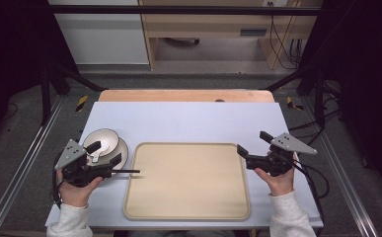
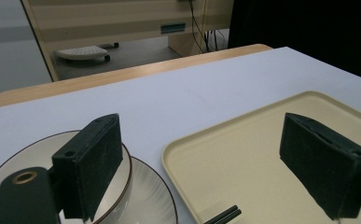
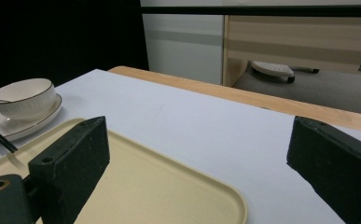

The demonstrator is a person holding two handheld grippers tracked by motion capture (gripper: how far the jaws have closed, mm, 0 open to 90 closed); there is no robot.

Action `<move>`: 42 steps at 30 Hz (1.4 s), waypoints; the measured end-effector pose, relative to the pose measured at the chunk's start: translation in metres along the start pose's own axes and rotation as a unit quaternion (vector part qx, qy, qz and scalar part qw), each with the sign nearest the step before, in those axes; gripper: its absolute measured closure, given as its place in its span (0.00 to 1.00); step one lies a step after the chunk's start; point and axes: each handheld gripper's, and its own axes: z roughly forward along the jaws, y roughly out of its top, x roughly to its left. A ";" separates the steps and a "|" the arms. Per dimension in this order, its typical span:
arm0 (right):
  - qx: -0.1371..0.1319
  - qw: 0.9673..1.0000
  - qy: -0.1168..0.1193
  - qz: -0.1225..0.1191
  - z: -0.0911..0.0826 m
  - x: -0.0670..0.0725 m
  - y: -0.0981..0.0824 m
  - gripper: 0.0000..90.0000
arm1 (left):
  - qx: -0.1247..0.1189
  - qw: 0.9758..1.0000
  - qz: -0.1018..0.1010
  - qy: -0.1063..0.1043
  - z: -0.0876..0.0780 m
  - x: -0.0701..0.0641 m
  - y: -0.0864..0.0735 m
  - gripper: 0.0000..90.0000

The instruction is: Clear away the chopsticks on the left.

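L claw (image 1: 104, 154) hangs w/ jaws apart, empty, over bowl (image 1: 102, 140) on plate (image 1: 121, 148) at 9 o'clock of tray (image 1: 188, 207), chopsticks (image 1: 129, 172) just beside; R claw (image 1: 251, 143) also apart at 3; approach bowl rim slow, square jaws before closing.

Bowl (image 1: 102, 140) on plate (image 1: 121, 148), left of tray (image 1: 186, 210).
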 end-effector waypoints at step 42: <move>0.015 1.000 0.006 -0.016 0.002 0.015 0.002 0.06 | 0.138 0.990 0.019 0.019 -0.022 0.033 -0.061 0.13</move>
